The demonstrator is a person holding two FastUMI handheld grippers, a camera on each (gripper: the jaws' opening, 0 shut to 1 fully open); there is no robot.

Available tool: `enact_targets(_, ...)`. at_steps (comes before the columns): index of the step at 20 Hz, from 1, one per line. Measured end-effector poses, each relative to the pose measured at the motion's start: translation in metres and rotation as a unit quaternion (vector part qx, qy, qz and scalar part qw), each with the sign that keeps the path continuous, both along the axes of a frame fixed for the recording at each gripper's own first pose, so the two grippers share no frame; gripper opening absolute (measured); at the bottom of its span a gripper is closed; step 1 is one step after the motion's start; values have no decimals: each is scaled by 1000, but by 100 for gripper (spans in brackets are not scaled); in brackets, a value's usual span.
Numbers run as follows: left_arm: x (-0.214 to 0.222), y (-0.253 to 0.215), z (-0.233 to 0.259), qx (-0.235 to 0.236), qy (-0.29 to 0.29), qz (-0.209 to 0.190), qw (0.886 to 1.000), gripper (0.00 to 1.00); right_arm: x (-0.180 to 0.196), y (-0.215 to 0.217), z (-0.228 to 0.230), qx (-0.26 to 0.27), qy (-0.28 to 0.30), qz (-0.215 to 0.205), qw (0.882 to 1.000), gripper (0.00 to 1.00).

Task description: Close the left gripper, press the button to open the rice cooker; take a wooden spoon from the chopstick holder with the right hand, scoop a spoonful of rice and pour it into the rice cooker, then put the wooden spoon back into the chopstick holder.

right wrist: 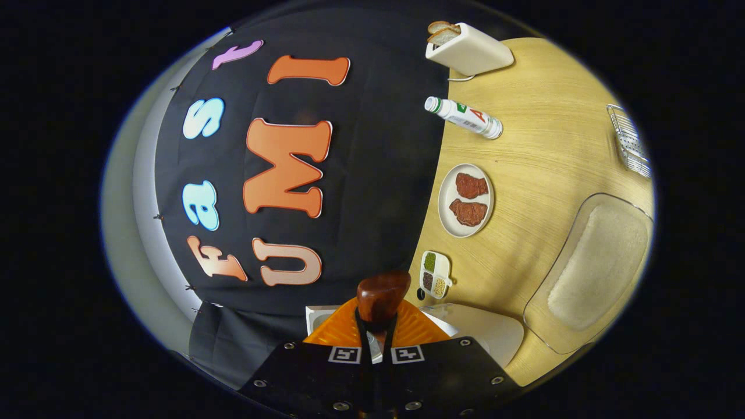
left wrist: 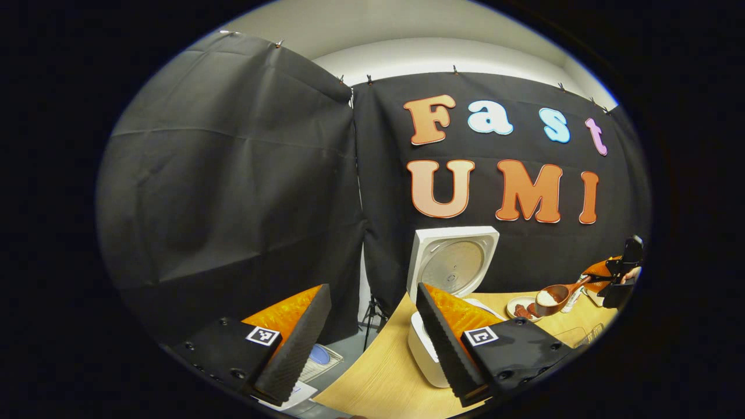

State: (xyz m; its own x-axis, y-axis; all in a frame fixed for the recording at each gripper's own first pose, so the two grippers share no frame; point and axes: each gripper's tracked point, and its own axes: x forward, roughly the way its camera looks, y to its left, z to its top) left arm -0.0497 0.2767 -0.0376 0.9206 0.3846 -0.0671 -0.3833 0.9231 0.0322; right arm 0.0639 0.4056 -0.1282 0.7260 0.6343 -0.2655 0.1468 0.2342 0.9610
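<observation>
Right tool clamped on smooth wooden spoon, bowl heaped with white rice

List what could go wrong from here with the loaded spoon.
1. The brown wooden spoon carries white rice while off to the side of the open white rice cooker, above the wooden table; a tilt may spill grains.
2. The right gripper pinches only the handle, so the spoon could twist.
3. The white plate of red meat slices lies nearby and could catch stray rice.
</observation>
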Motion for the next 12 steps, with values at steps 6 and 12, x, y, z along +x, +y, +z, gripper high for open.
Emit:
enact_targets(6,-3,22,-5,-8,1,18,1000,100,9,46,5,-30,-20,27,999,5)
enact_targets(12,-5,34,-13,-10,8,21,1000,100,14,78,14,-76,-59,49,994,5)
